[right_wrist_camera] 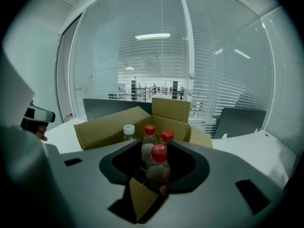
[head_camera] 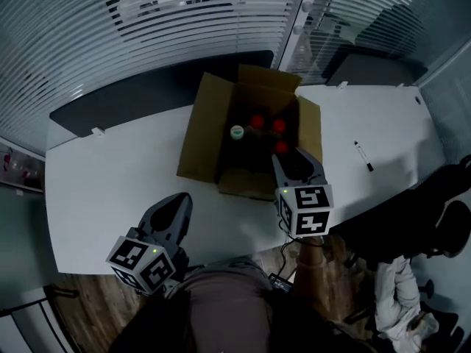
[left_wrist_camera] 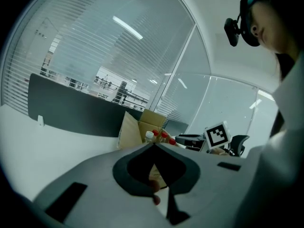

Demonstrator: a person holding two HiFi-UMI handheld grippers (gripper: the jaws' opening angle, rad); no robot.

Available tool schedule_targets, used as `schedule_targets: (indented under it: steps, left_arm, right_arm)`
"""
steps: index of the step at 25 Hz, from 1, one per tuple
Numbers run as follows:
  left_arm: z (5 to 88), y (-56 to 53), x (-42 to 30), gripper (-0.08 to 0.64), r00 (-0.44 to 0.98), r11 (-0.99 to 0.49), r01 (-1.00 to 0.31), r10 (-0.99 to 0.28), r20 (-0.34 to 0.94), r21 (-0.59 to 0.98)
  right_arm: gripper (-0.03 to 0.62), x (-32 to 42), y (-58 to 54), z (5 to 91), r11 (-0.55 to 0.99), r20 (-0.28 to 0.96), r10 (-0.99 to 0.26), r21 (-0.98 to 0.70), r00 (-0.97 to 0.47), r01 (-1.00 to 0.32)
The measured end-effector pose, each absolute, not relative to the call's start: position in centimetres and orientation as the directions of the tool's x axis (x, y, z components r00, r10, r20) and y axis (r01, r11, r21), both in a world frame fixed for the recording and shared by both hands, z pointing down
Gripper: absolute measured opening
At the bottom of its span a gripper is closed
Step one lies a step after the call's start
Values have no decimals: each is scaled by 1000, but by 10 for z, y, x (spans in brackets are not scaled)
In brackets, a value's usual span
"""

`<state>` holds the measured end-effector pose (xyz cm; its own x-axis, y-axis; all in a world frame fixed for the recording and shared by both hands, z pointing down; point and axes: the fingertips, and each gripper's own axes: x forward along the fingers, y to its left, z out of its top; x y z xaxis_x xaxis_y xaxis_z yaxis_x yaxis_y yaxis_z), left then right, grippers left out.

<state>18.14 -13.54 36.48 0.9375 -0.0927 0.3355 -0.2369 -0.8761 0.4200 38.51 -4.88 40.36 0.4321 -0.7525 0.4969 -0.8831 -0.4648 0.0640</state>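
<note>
An open cardboard box (head_camera: pixel 199 134) stands on the white table (head_camera: pixel 110 182). It holds upright bottles: one with a white cap (head_camera: pixel 237 132) and three with red caps (head_camera: pixel 257 120). My right gripper (head_camera: pixel 296 159) hangs over the box's near right corner with its jaws open. In the right gripper view the nearest red-capped bottle (right_wrist_camera: pixel 158 163) shows between them; whether they touch it I cannot tell. My left gripper (head_camera: pixel 179 198) is over bare table near the front edge, left of the box. It is shut with its tips together and nothing held. The box (left_wrist_camera: pixel 130 129) lies ahead of it.
A black marker pen (head_camera: pixel 363 156) lies on the table to the right of the box. Dark partition panels (head_camera: pixel 147 94) line the table's far edge before a glass wall with blinds. A black office chair (head_camera: pixel 434 197) stands at the right, near a pale cloth (head_camera: pixel 397 300) on the floor.
</note>
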Motion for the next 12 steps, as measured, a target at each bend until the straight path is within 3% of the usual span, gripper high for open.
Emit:
schedule_targets:
  steps: [12]
  left_arm:
    - [379, -162, 202, 9, 926, -863, -222, -41, 375, 453]
  right_arm:
    - [169, 404, -61, 437, -480, 635, -643, 103, 429, -872]
